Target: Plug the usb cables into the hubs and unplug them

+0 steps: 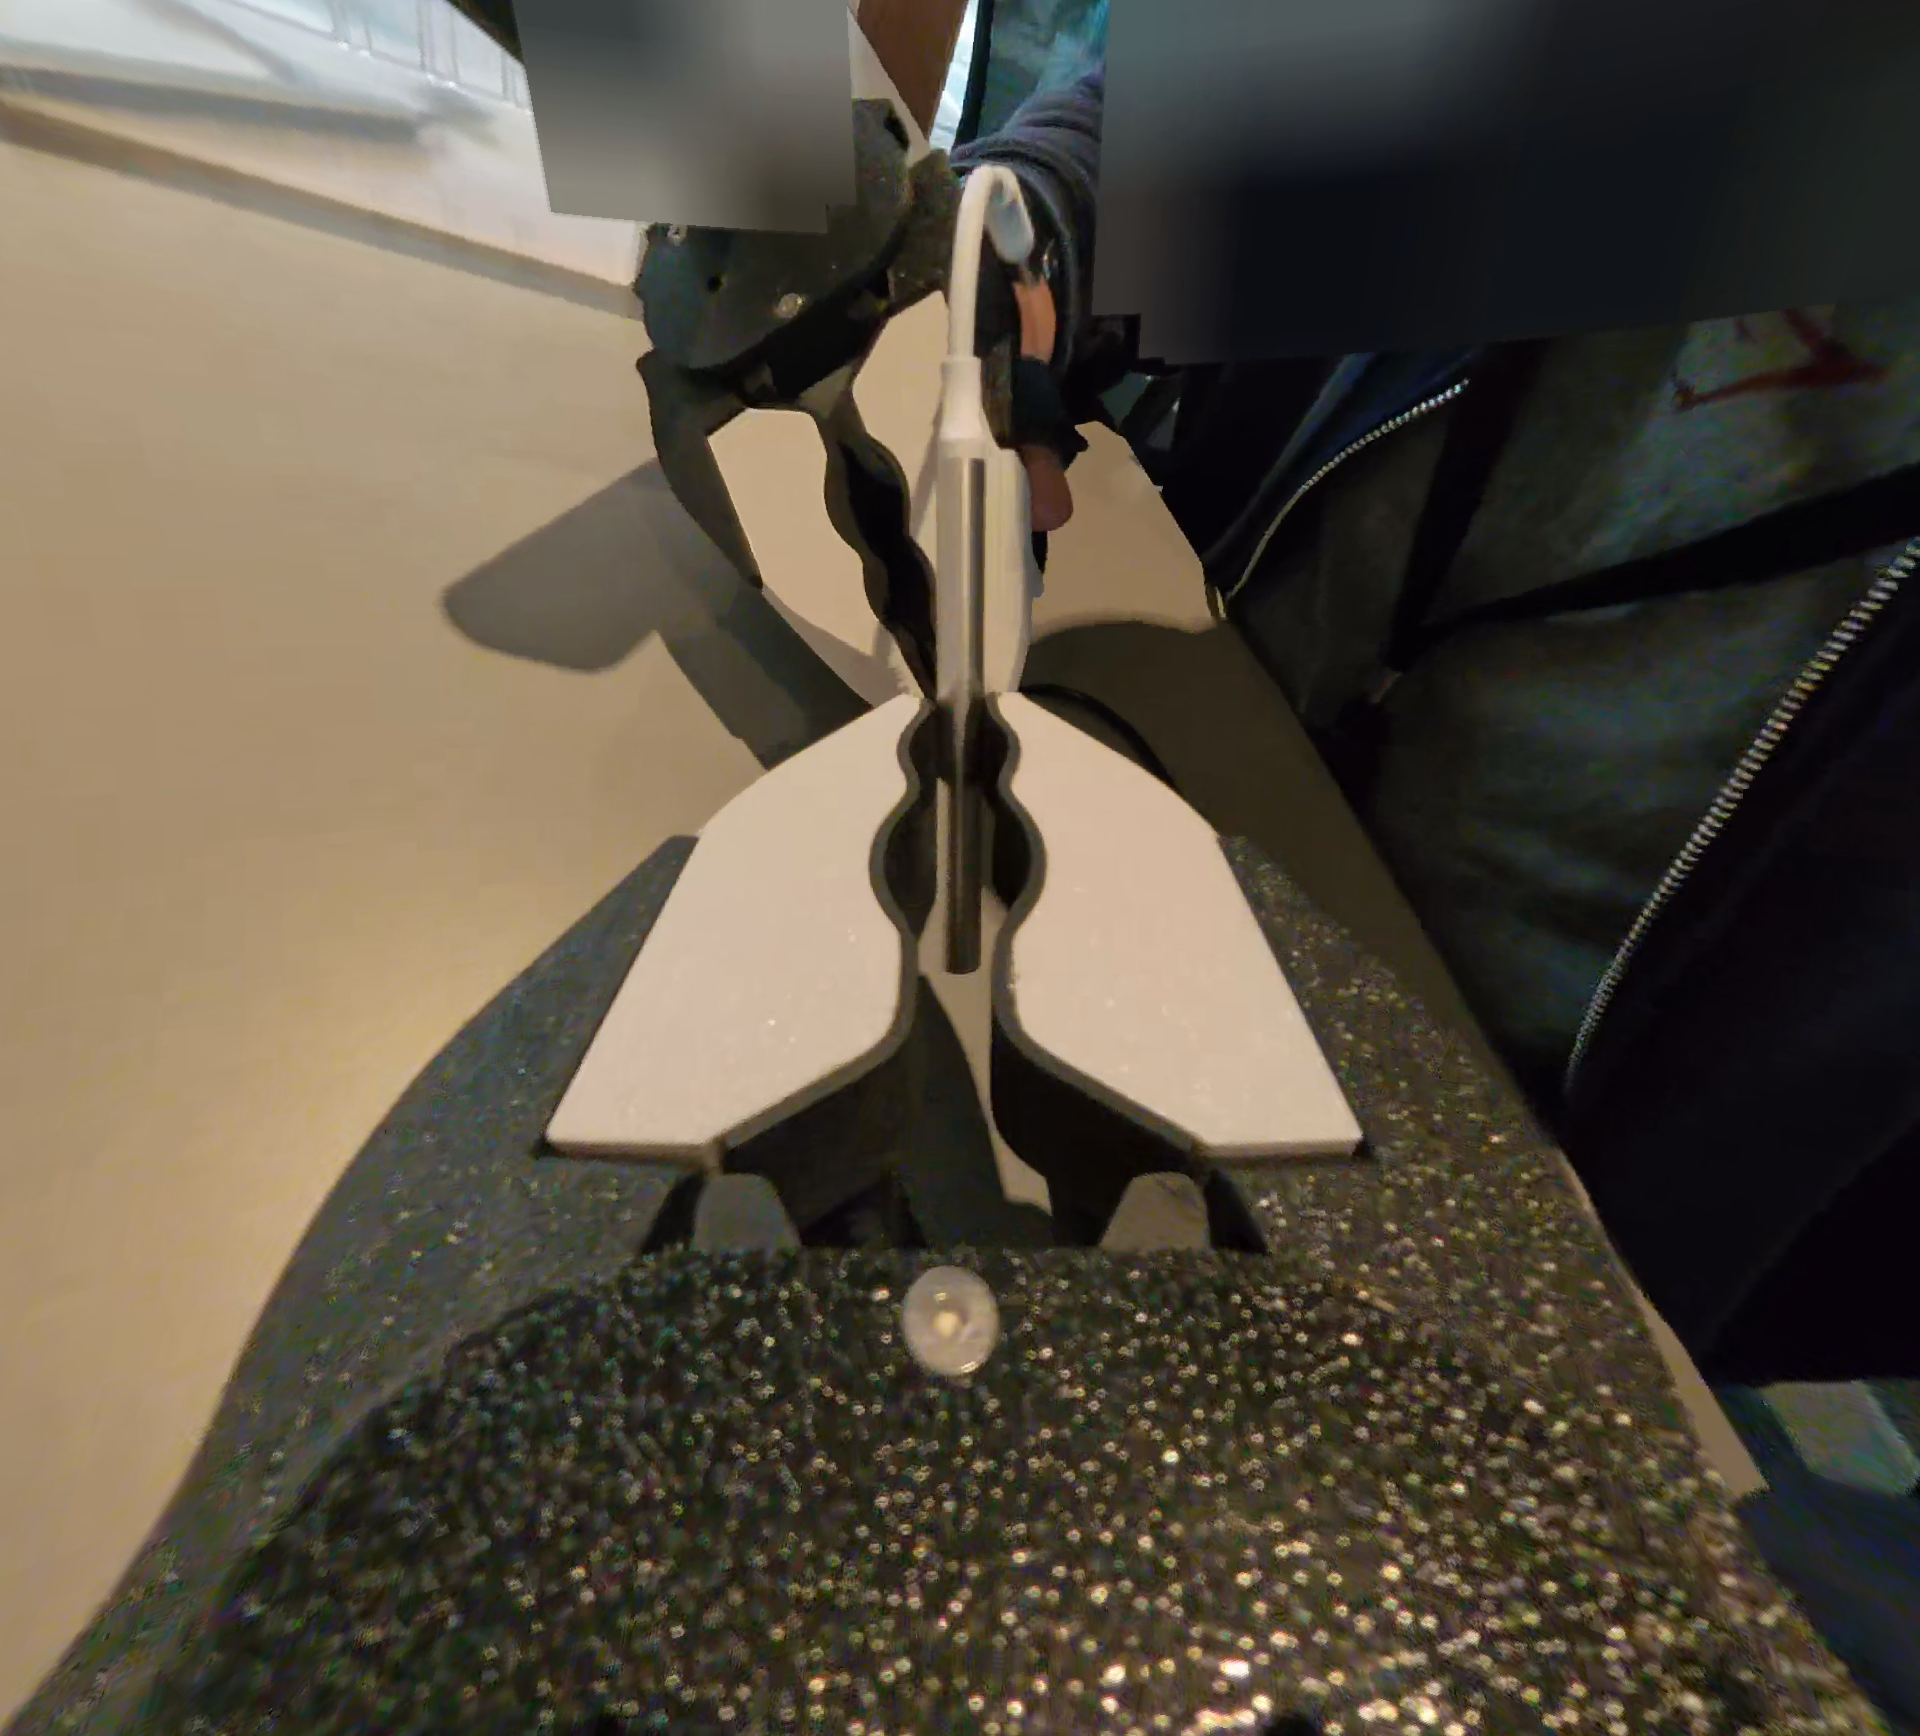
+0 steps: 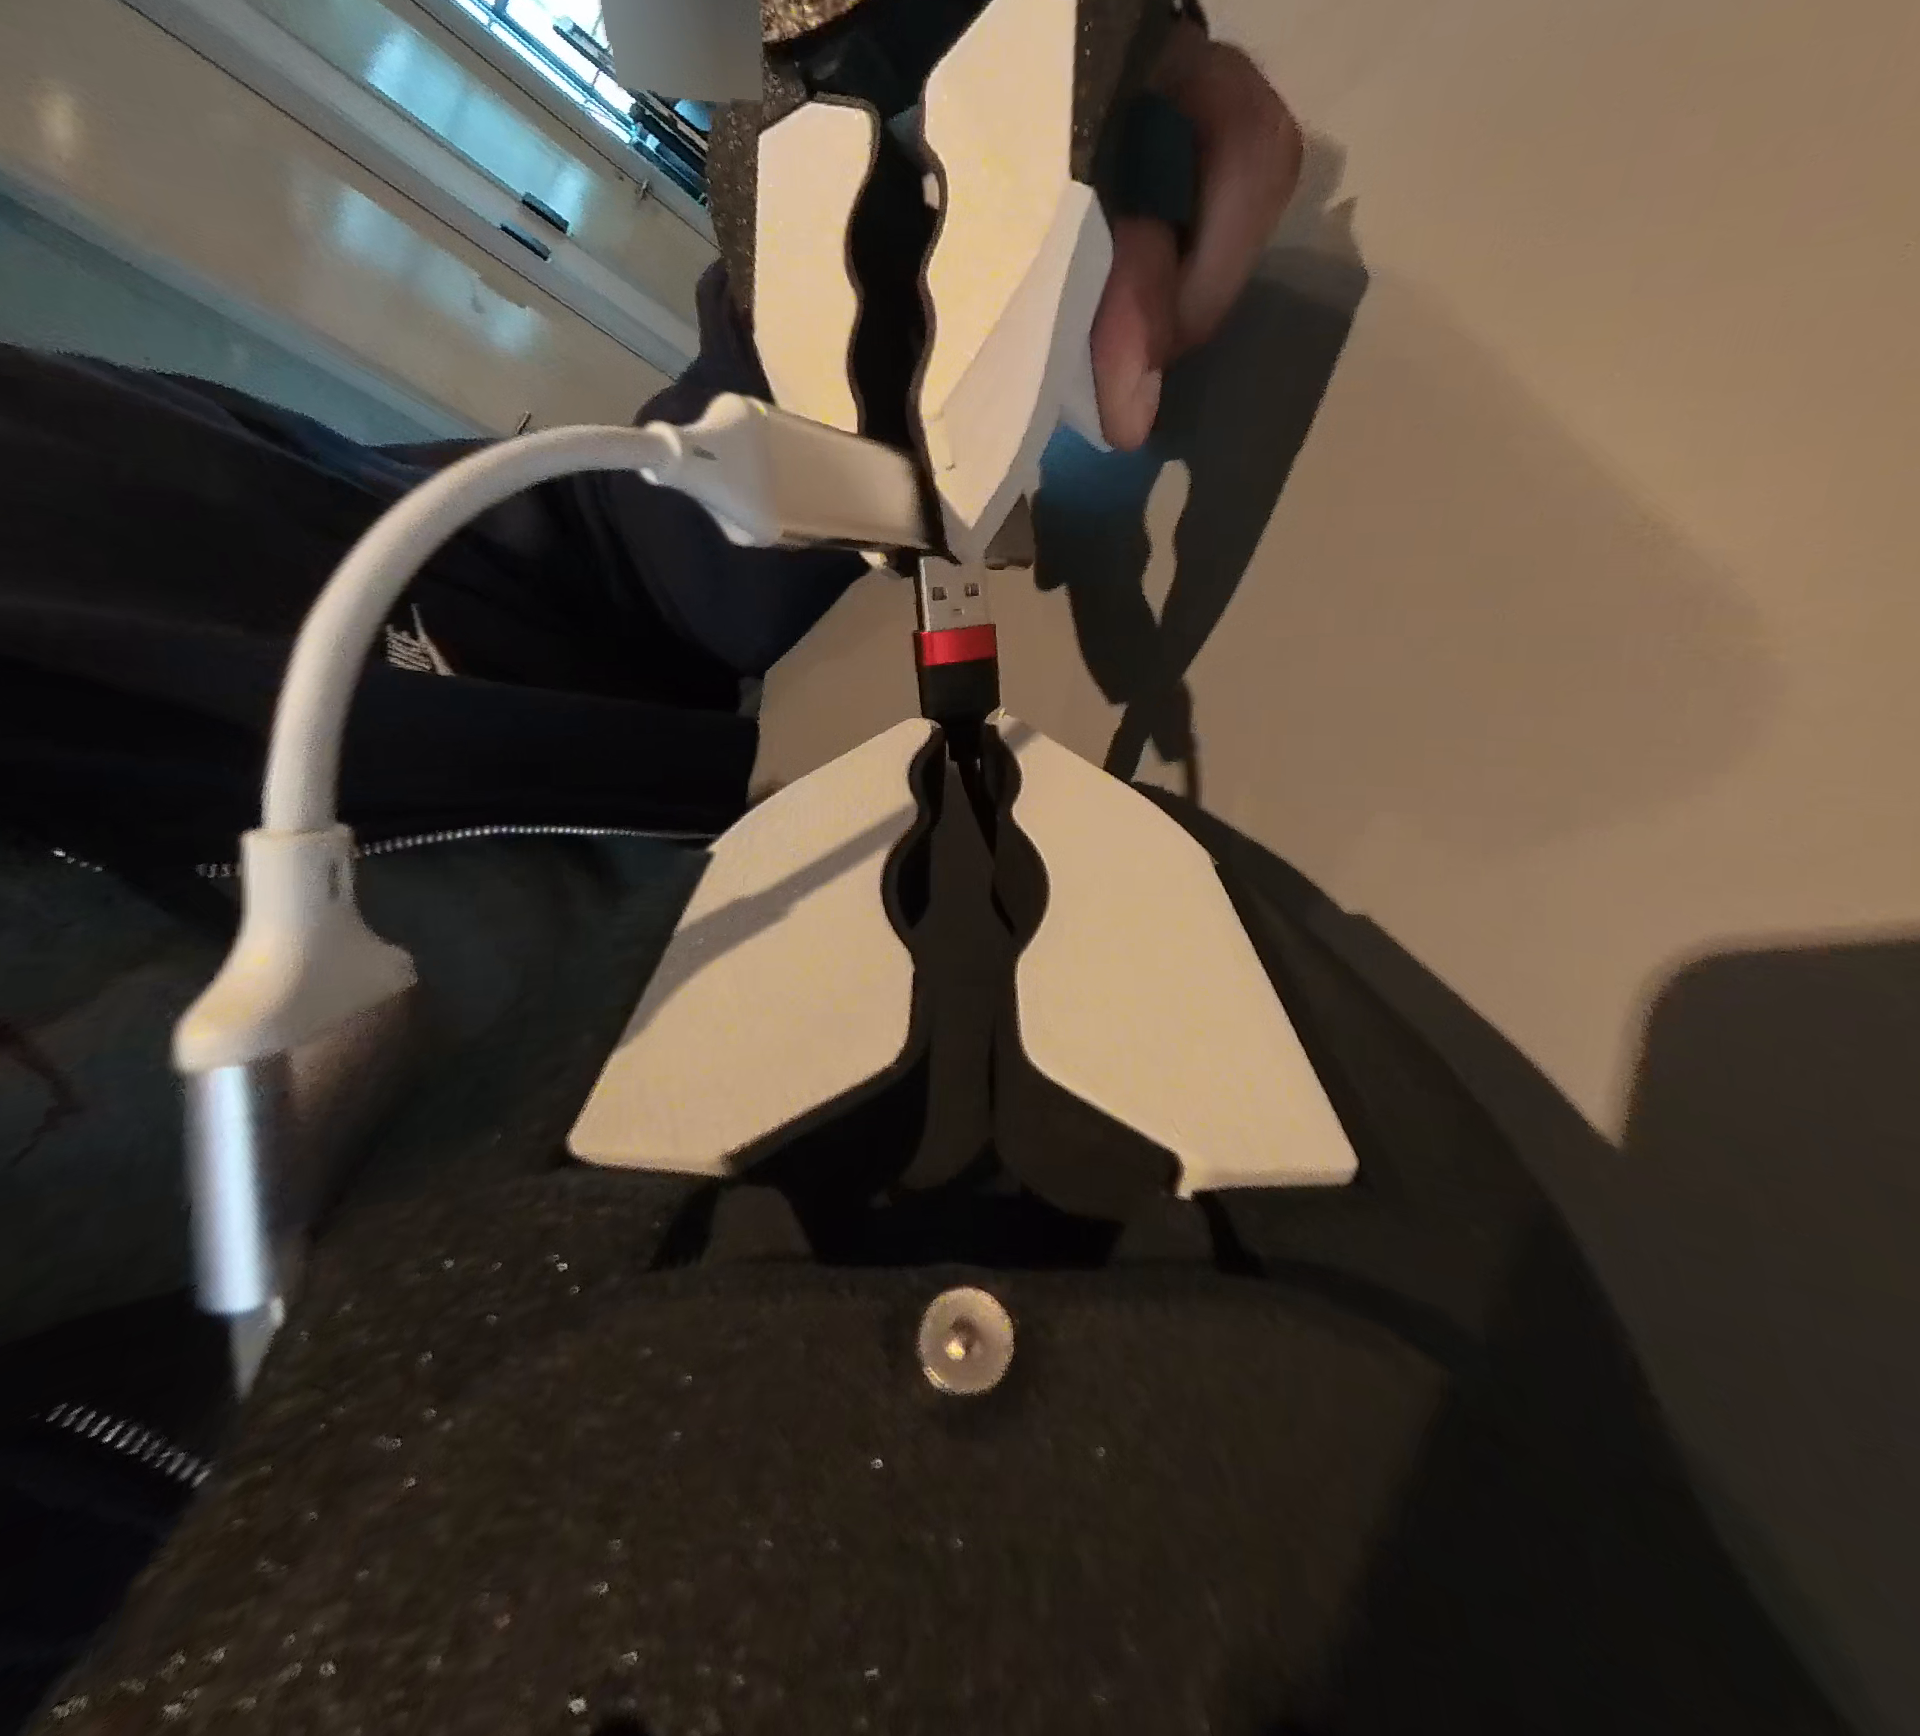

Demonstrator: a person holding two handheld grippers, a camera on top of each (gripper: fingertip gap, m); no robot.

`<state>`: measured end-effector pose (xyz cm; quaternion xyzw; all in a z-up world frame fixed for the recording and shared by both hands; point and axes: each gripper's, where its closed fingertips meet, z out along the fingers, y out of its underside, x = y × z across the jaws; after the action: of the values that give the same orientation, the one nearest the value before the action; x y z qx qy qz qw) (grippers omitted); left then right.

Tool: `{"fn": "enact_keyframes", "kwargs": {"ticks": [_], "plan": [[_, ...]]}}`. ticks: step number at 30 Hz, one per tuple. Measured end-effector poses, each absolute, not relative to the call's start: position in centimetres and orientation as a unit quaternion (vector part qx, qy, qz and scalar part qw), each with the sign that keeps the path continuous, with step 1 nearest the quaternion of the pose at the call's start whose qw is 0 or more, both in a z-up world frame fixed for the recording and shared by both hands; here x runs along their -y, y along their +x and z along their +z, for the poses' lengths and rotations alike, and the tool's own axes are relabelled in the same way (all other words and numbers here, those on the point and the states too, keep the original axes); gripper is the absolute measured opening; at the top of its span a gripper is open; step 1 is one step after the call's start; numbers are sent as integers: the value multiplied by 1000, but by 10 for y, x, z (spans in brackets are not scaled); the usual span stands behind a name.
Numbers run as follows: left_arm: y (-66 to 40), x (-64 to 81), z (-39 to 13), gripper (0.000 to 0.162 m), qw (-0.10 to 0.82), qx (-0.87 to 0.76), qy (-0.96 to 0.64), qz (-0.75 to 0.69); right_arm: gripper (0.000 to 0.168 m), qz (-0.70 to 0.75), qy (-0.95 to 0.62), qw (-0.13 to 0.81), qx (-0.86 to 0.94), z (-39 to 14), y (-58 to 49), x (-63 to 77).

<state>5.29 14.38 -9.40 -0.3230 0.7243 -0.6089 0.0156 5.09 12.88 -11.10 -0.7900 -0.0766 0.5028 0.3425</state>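
The step in hand looks like insertion — plug meeting port, not yet seated.

Left to right in the right wrist view: a white pigtail cable (image 2: pixel 343 647) arcs out left of the jaws, ending in one silver connector (image 2: pixel 234 1198) hanging free. It leads to one white USB hub (image 2: pixel 831 491), clamped edge-on in the left gripper (image 2: pixel 940 543) just ahead of the right gripper's tips. The right gripper (image 2: pixel 971 730) is closed on one black USB-A plug with a red collar (image 2: pixel 954 637); its metal shell sticks out ahead of the jaws, tip just at the hub's edge. Whether it has entered a port I cannot tell.

In the left wrist view, the hub (image 1: pixel 987 574) stands between the jaws of the left gripper (image 1: pixel 961 720).

Next, I judge: square the plug to the port, then push straight while the left holds firm.

Count: two grippers, one hub, one plug.
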Motion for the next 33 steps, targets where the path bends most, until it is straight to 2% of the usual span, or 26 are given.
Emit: {"fn": "enact_keyframes", "kwargs": {"ticks": [13,23,27,33], "plan": [[69,-144,-111,7,-22,-693,-426,-582,7,502,-813,292,49,-126,62,-128],[83,-146,-117,7,-35,-645,-500,-577,20,410,-843,345,47,-129,75,-133],[86,-147,-117,7,-39,-621,-521,-584,17,370,-854,365,35,-131,78,-135],[88,-146,-117,7,-41,-606,-535,-588,23,307,-871,382,43,-134,79,-137]]}}
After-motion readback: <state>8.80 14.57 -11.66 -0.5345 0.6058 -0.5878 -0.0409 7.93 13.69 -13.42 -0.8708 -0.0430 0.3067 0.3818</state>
